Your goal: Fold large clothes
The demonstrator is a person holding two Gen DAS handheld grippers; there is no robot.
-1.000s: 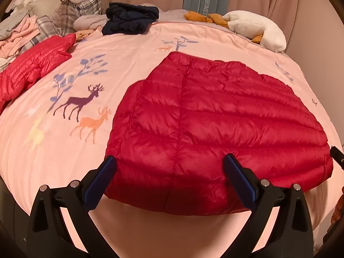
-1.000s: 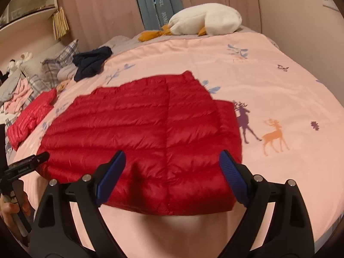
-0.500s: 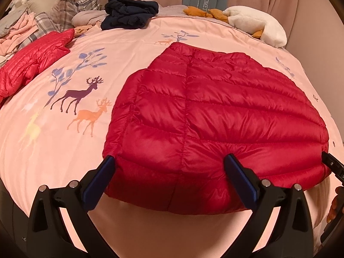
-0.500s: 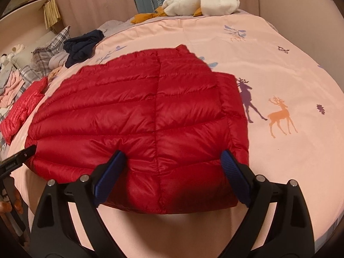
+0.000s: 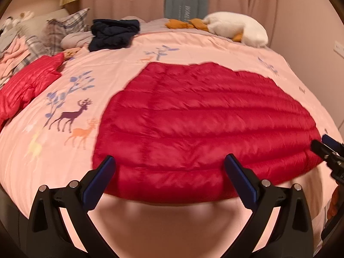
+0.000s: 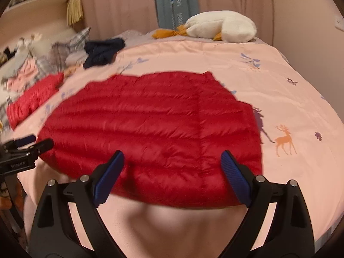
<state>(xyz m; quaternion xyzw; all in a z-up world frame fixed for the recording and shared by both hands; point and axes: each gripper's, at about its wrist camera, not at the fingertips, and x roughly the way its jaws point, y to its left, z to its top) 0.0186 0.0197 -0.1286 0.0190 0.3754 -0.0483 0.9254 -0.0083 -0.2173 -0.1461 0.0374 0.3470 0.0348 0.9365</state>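
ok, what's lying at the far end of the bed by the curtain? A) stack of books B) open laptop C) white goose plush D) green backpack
C: a white goose plush with orange beak and feet lies along the far edge of the bed, beyond the red down jacket, in front of the curtain; both tongs are open and grip nothing.

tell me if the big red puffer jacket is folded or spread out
Mostly spread: the red puffer jacket lies flat on the bed; whether its sleeves are tucked under, cannot tell.
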